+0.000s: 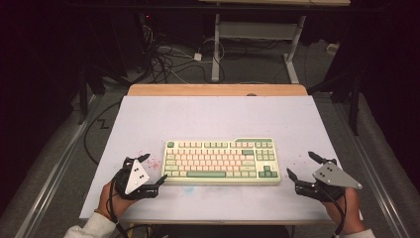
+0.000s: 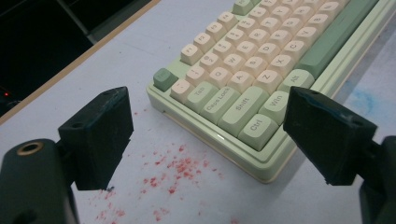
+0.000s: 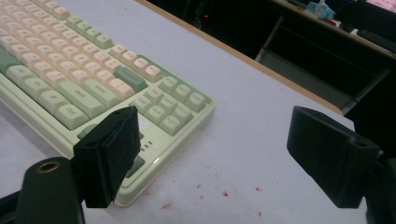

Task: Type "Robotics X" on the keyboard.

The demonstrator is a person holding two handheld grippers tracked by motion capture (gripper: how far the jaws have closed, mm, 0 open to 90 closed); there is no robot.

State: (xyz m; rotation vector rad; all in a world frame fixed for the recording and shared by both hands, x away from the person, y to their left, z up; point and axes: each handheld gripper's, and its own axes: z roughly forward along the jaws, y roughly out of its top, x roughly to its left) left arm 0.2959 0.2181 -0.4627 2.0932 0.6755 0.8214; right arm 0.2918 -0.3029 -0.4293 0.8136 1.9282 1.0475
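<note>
Keyboard lies untouched mid-counter. My left hand-held gripper and right hand-held gripper flank its ends, jaws spread wide, holding nothing; apparently no handling begun.

A pale table with a wooden far edge is carrying a green-and-cream keyboard lying between the two grippers, red specks showing beneath the left gripper's jaws.

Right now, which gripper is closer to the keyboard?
Left. The left gripper sits right at the keyboard's near-left corner; the right gripper is just off its right end, with a slightly wider gap.
</note>
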